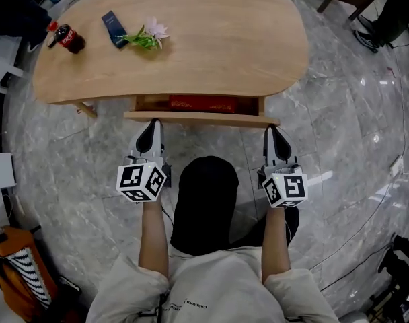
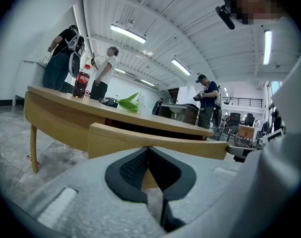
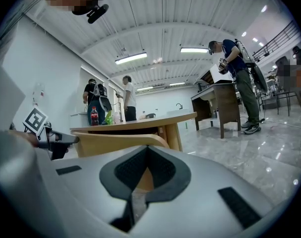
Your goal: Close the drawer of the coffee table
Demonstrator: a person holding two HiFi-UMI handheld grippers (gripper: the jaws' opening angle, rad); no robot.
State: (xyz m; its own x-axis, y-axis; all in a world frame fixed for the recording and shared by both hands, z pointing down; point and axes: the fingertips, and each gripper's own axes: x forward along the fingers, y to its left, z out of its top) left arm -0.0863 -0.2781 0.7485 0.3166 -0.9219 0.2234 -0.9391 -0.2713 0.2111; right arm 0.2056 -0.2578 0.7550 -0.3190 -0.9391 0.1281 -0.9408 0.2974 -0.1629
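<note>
- The coffee table (image 1: 211, 39) stood directly ahead of the person, with its drawer (image 1: 201, 118) pulled partly out of the near edge toward them.
- A red item (image 1: 201, 103) lay visible inside the open drawer.
- The drawer's front panel ran left to right, with its long axis crosswise to both grippers.
- The left gripper (image 1: 153, 123) met the panel near its left end. Its jaws were pressed together tip to tip and clamped on nothing.
- The right gripper (image 1: 270, 129) met the panel near its right end. Its jaws were likewise together and empty.
- In both gripper views the panel lay just beyond the joined tips. Contact appeared likely but could not be confirmed.
- Both grippers stood about equally near the panel. Closing the drawer would probably call for an even push away from the person, straight toward the table.
- A cola bottle (image 1: 66, 38) and a flower (image 1: 147, 36) lay on the tabletop, well apart from the drawer.
</note>
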